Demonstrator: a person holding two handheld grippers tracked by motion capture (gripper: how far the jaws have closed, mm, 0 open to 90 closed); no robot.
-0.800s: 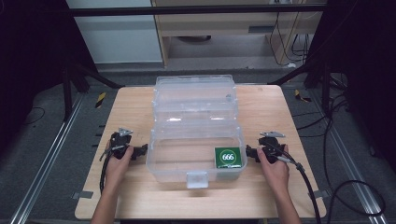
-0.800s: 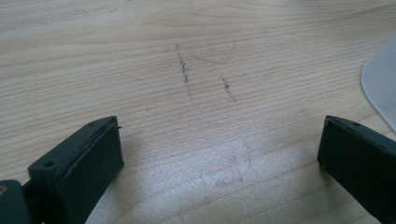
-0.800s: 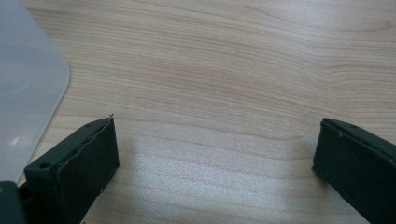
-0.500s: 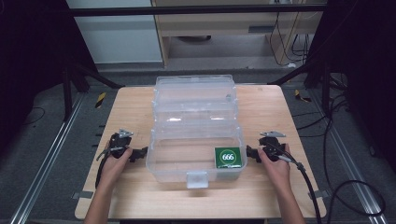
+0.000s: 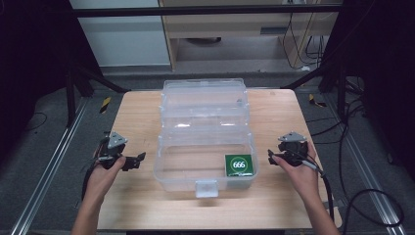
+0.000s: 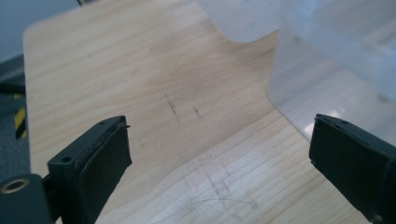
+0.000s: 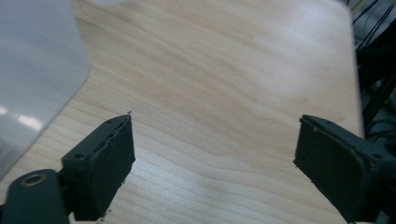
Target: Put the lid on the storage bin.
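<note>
A clear plastic box (image 5: 205,164) stands open at the middle of the wooden table (image 5: 137,117), its lid (image 5: 204,98) laid back behind it. Inside, at the front right corner, lies a green square pack (image 5: 239,164) marked 666. My left gripper (image 5: 138,161) is open and empty, a short way left of the box and pointing at it. My right gripper (image 5: 271,157) is open and empty just right of the box. In the left gripper view the left gripper (image 6: 217,135) has the box wall (image 6: 336,60) ahead to the right. The right gripper (image 7: 215,135) faces bare wood, with the box (image 7: 32,70) at its left.
A white latch (image 5: 205,188) sticks out from the box's front wall. Cables (image 5: 342,196) trail off the table's right side onto the floor. Metal rails (image 5: 44,171) run beside the table. Bare wood lies on both sides of the box.
Both grippers have drawn outward from the box's side walls, the left one farther to the left, the right one slightly to the right. The box has not moved.
</note>
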